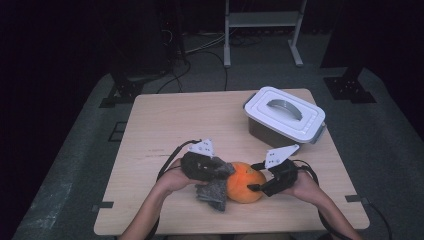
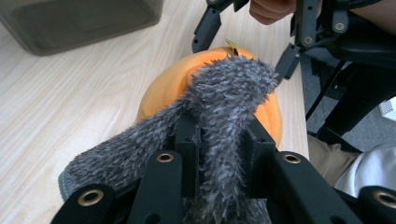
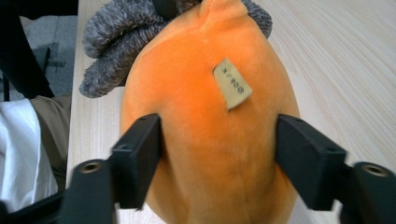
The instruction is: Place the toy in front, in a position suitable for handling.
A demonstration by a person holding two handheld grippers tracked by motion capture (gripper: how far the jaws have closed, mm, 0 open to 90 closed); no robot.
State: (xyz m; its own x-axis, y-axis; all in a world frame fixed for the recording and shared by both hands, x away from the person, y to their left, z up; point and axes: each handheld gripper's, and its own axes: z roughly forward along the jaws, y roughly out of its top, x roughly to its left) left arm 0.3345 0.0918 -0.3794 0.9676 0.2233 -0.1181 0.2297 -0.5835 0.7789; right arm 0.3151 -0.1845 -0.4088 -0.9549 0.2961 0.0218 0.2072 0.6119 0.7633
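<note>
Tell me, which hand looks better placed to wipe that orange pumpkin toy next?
The left. Its claw is shut on the grey fluffy cloth, which already lies over the pumpkin toy. The right claw grips the toy's sides, probably steadying it.

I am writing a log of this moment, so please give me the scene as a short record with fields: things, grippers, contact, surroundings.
things: orange plush toy; grey fuzzy cloth
left gripper: shut on the grey fuzzy cloth, which drapes over the toy
right gripper: jaws wide, pads against both flanks of the toy
toy detail: small tan label
surroundings: wooden table; lidded grey box, apart from the toy
</note>
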